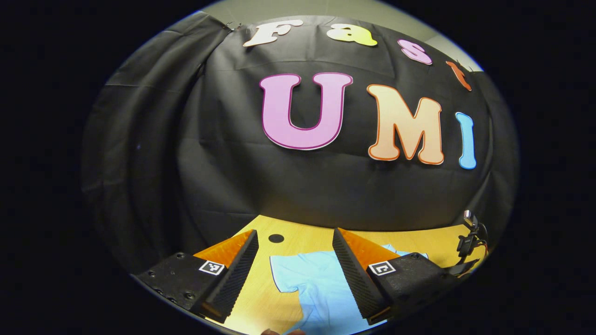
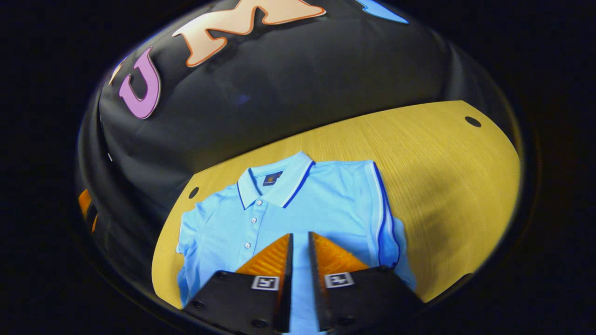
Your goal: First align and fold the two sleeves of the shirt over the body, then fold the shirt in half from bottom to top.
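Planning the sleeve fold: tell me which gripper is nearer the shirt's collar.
Right, probably. The right gripper hangs over the shirt body just below the collar. The left gripper sits wide open above a sleeve at the shirt's edge.

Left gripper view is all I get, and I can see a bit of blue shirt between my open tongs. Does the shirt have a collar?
Observer: Yes. In the right gripper view the shirt has a collar at the end nearest the booth wall.
Operator: Are there buttons too?
Observer: Yes, a row of small buttons runs down from the collar.
Operator: What are the other tongs doing?
Observer: The right tongs are over the middle of the shirt. Their fingers are almost together, with a thin strip of blue showing between them.
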Demonstrator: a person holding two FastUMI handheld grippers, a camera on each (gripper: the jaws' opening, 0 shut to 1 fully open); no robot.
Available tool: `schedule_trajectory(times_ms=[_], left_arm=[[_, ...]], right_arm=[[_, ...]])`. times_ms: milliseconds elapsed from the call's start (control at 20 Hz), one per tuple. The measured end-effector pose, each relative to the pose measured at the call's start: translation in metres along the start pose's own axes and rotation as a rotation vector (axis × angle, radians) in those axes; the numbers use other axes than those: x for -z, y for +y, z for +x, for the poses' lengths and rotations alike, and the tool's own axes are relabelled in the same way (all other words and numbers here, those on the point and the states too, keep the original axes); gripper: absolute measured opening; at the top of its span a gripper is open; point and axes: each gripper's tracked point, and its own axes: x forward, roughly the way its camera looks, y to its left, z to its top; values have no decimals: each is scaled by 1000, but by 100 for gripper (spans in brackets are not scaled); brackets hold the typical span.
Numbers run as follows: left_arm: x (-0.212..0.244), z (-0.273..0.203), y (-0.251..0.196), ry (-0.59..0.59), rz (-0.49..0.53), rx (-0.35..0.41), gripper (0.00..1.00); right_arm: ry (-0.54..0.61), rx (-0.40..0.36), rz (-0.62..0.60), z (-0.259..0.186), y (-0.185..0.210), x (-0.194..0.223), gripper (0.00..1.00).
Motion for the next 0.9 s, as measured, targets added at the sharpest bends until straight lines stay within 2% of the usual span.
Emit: schedule_trajectory(times_ms=[50, 100, 150, 250, 300, 400, 450, 500, 700, 900], left_arm=[[4, 3, 4, 8, 0, -5, 96], [8, 8, 6, 14, -2, -6, 96], [12, 15, 8, 23, -5, -5, 96], [29, 32, 13, 46, -6, -2, 96], [40, 43, 15, 58, -1, -7, 96], [62, 69, 18, 89, 16, -13, 95], [76, 82, 18, 111, 20, -14, 95], [92, 93, 19, 139, 18, -20, 95], [159, 131, 28, 264, 20, -75, 95], [199, 154, 32, 354, 65, -103, 95]], right_arm=[[-26, -10, -14, -8, 2, -9, 28], [-61, -17, -28, -15, 5, -21, 54], [-91, -24, -39, -20, 7, -31, 52], [-152, -32, -59, -45, 9, -53, 81], [-181, -28, -73, -53, 9, -60, 88], [-229, -6, -101, -71, 2, -74, 95], [-246, 5, -110, -80, -3, -79, 87], [-255, 21, -118, -88, -8, -81, 98], [-242, 94, -141, -109, -42, -70, 97], [-205, 146, -131, -122, -69, -50, 97]])
